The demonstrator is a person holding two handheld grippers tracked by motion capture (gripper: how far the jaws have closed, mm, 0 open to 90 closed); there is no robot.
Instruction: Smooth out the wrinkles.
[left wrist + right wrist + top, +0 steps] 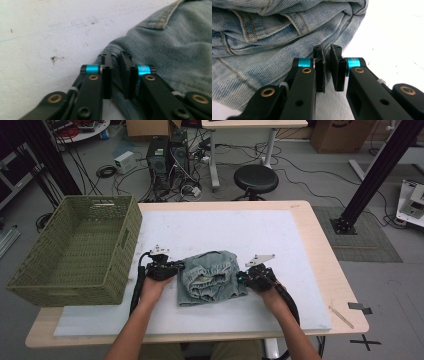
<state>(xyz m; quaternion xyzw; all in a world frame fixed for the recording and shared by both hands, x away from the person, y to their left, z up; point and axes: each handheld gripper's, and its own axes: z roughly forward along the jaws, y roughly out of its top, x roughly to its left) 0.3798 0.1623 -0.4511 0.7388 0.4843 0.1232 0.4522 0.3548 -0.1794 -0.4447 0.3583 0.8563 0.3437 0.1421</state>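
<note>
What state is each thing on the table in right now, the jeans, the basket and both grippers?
Jeans: folded into a bundle, lying flat on the white mat, pinched at both side edges.
Left gripper: shut on the jeans, denim fold between its jaws.
Right gripper: shut on the jeans at their right edge.
Green basket: upright, empty, overhanging the table's left edge.

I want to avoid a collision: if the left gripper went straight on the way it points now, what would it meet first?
The folded jeans: the left gripper is already shut on their edge. Beyond them, probably the right gripper, though depth is unclear.
</note>
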